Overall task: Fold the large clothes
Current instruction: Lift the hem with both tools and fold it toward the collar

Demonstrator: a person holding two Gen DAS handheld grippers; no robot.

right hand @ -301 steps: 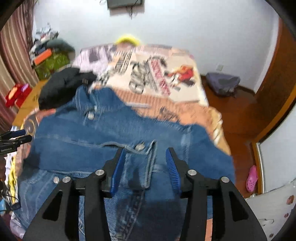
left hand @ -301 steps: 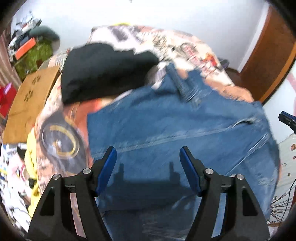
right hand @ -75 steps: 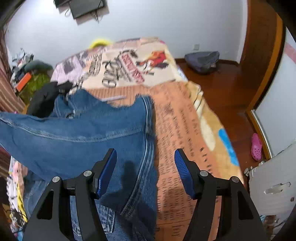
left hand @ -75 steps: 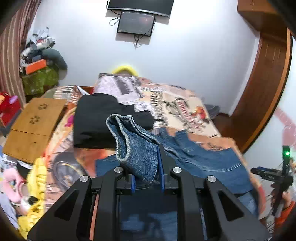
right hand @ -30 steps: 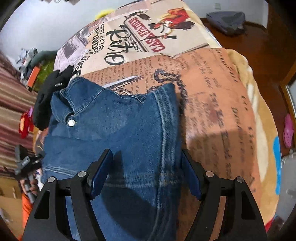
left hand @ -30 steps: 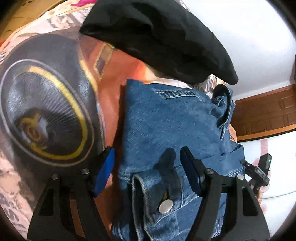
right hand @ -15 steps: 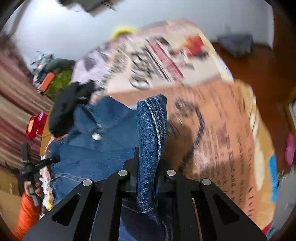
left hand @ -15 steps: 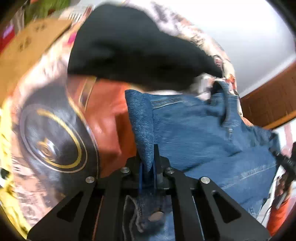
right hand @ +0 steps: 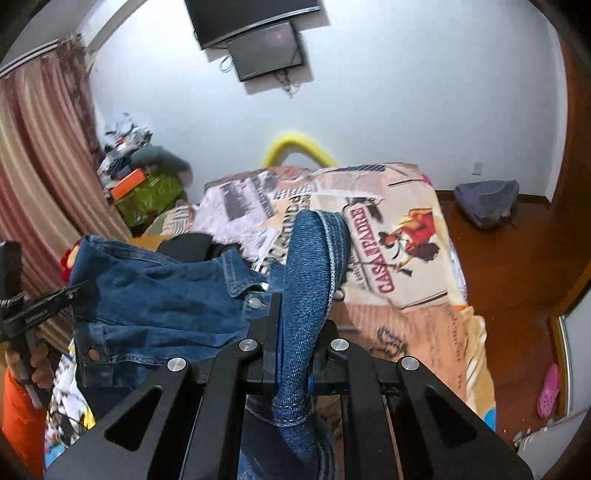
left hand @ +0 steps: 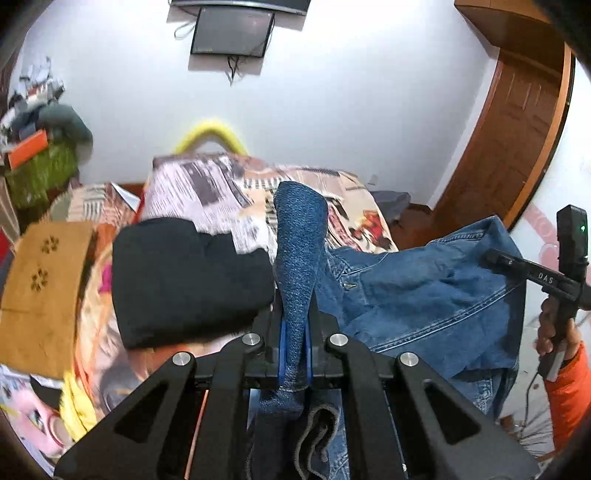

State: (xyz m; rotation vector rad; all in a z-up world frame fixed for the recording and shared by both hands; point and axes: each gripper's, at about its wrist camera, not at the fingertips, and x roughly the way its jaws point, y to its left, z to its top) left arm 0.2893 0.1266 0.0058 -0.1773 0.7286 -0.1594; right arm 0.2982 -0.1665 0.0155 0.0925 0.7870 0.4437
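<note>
1. Bedroom with a white wall, a dark screen [left hand: 232, 31] mounted high, a wooden door [left hand: 517, 122] at the right; a bed [right hand: 424, 291] under a printed newspaper-style cover carries the clothes.
2. Near the bed's left edge: a folded black garment [left hand: 184, 277], lying flat, apart from the work in hand.
3. Changed over the last second: both sets of jaws went from standing wide over the flat denim jacket [left hand: 424, 295] to pinched on it, and the jacket now hangs lifted off the bed instead of lying spread.
4. Left gripper [left hand: 294, 347]: jaws closed tight on a bunched fold of denim, which sticks up between the blue pads (a grey lining edge curls out below).
5. Right gripper [right hand: 293, 369]: likewise clamped on a thick stitched edge of the jacket, the cloth rising in a rounded hump above the jaws.
6. Seen from each wrist, the other gripper at the far end of the jacket, held by a hand in an orange sleeve [left hand: 569, 380]; denim stretched and sagging between the two grips, collar and buttons toward the middle.
7. Jacket's place now: in the air over the near half of the bed, its lower part drooping out of sight below the grippers.
8. Meaning for the task (a judgement): two-point grasp made, lift under way, probably to carry one half over the other or to shake it flat before the next fold; not yet laid down.
9. Risk: heavy denim slipping from narrow pinches, or an uneven drop leaving the fold crooked.
</note>
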